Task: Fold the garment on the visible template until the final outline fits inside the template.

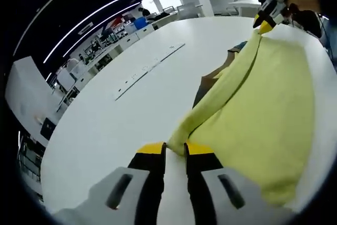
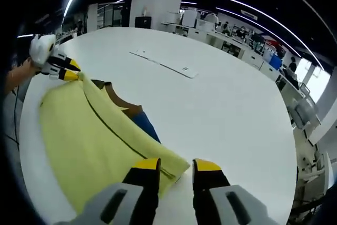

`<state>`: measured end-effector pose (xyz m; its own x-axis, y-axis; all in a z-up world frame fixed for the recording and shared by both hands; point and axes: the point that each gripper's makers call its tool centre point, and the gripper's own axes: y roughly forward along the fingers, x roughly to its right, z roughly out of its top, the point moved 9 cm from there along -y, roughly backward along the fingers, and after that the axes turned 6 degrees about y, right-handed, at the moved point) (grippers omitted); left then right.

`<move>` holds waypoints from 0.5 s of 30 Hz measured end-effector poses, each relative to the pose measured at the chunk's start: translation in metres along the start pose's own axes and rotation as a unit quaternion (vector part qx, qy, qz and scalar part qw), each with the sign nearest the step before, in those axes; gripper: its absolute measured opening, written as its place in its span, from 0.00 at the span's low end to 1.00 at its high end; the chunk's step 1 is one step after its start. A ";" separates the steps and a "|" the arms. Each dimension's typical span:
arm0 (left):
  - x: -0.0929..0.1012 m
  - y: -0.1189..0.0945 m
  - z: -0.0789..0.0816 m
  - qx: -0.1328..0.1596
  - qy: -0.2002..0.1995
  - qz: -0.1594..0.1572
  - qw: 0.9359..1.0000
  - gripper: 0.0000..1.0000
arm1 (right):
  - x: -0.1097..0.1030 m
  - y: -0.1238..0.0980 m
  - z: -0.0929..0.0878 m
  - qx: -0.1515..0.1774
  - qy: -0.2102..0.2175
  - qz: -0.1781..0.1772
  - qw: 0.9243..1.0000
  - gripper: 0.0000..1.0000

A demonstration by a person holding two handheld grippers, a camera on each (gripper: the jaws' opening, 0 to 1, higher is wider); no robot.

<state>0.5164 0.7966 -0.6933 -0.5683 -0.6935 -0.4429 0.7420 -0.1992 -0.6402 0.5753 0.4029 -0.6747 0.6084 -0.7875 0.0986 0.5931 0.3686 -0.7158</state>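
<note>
Currently yellow garment (image 1: pixel 263 104) is pinched at lower centre by nearly closed left gripper (image 1: pixel 175 151) fingers; right gripper (image 2: pixel 176 168) fingers are parted at a garment corner, grip unclear, on white surface (image 2: pixel 221 104).

Opposed close low views, sharing yellow garment (image 1: pixel 263 104), white table (image 2: pixel 221 109)

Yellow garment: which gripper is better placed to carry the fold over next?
Probably left. The left gripper has its jaws closed on an edge of the yellow garment, so it could pull at once. The right gripper has a corner between wider-set jaws, and its grip is unclear.
</note>
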 end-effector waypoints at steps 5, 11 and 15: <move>0.005 -0.008 -0.001 0.009 0.027 -0.010 1.000 0.14 | -0.004 -0.002 -0.004 -0.004 -0.034 -0.007 0.999 0.26; 0.007 -0.001 -0.007 -0.006 0.070 0.000 0.998 0.15 | -0.005 0.002 -0.013 -0.009 -0.057 -0.014 0.998 0.26; 0.003 0.005 -0.007 -0.010 0.092 0.018 0.996 0.13 | -0.004 0.009 -0.021 -0.018 -0.078 -0.023 0.996 0.25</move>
<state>0.5161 0.7982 -0.7018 -0.5984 -0.5606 -0.5724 0.7568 -0.1610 -0.6335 0.5671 0.3993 -0.6965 0.6576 -0.7152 0.2367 0.6046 0.3136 -0.7322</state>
